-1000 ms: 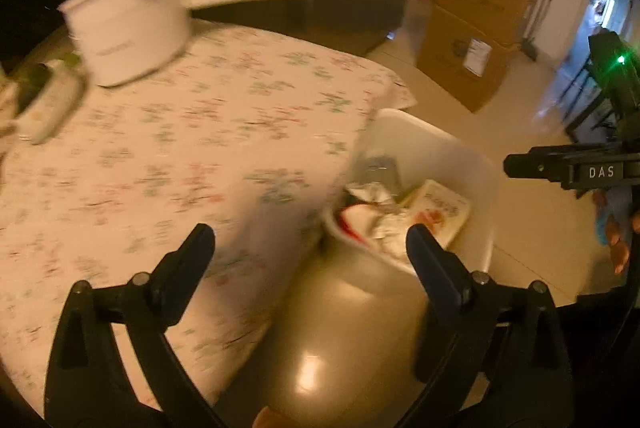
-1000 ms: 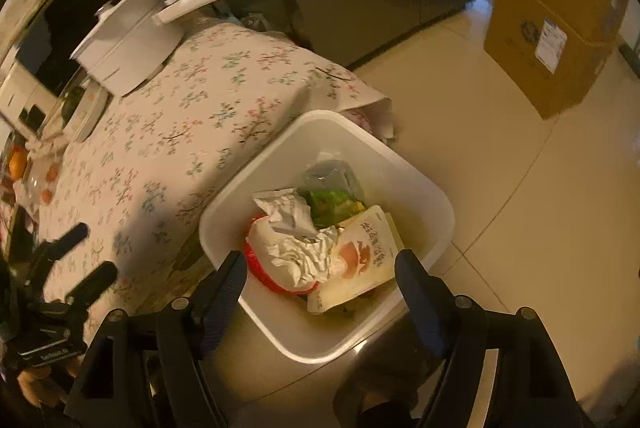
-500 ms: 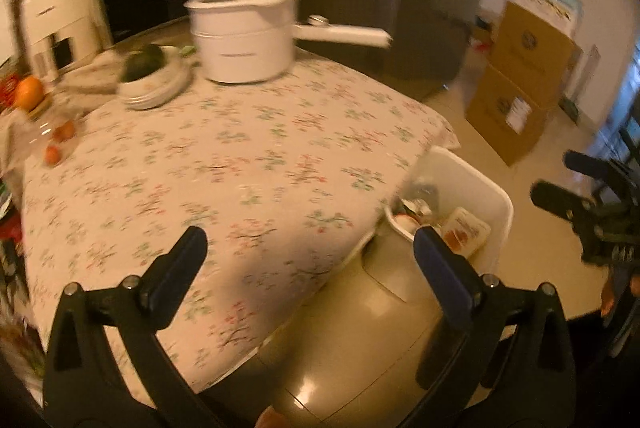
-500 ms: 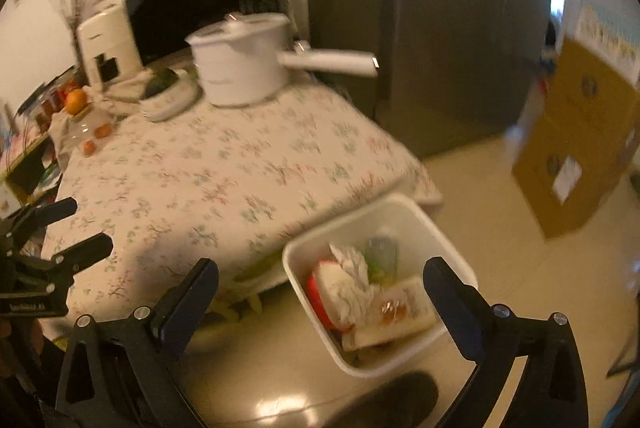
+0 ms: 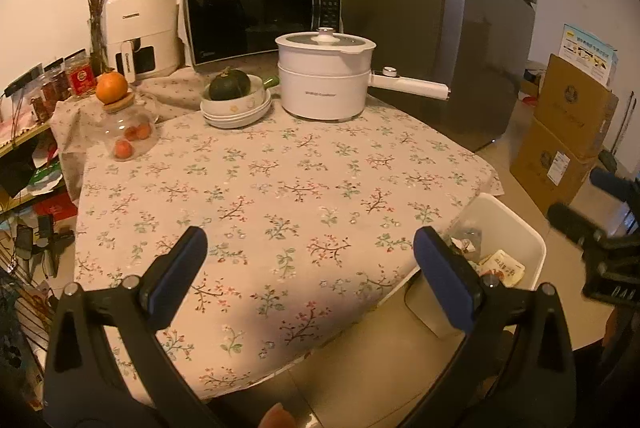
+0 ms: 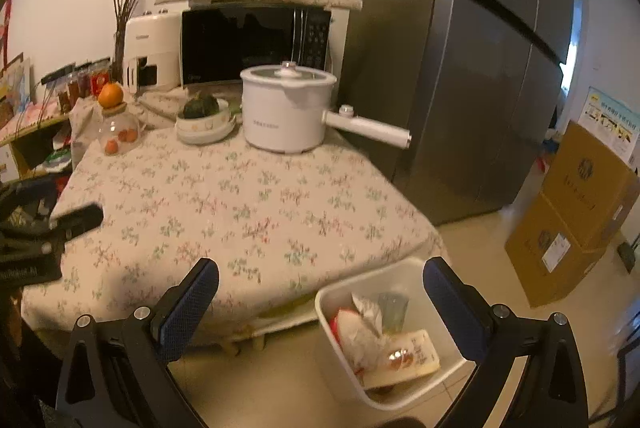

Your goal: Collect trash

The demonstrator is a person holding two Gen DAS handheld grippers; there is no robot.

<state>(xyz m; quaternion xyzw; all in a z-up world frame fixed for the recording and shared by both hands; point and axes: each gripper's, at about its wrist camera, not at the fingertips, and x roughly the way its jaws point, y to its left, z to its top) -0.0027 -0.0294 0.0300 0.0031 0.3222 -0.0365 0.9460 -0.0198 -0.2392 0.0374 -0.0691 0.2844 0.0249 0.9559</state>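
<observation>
Upright white trash bin [image 6: 400, 274] beside table [image 6: 240, 204], flat packet [image 6: 416, 358] inside

The left gripper [image 5: 310, 246] is hovering over the near edge of the floral tablecloth [image 5: 280, 188], its jaws gaping wide with nothing between them. To the right, a white bin [image 5: 516, 224] is sitting on the floor just beside the table, holding crumpled wrappers [image 5: 500, 264]. The right gripper [image 5: 588, 200] is showing at the far right edge. At the far side, a white electric pot [image 5: 324, 80] is standing beside a bowl holding a dark squash [image 5: 230, 86], with a microwave [image 5: 260, 14] behind them.
</observation>
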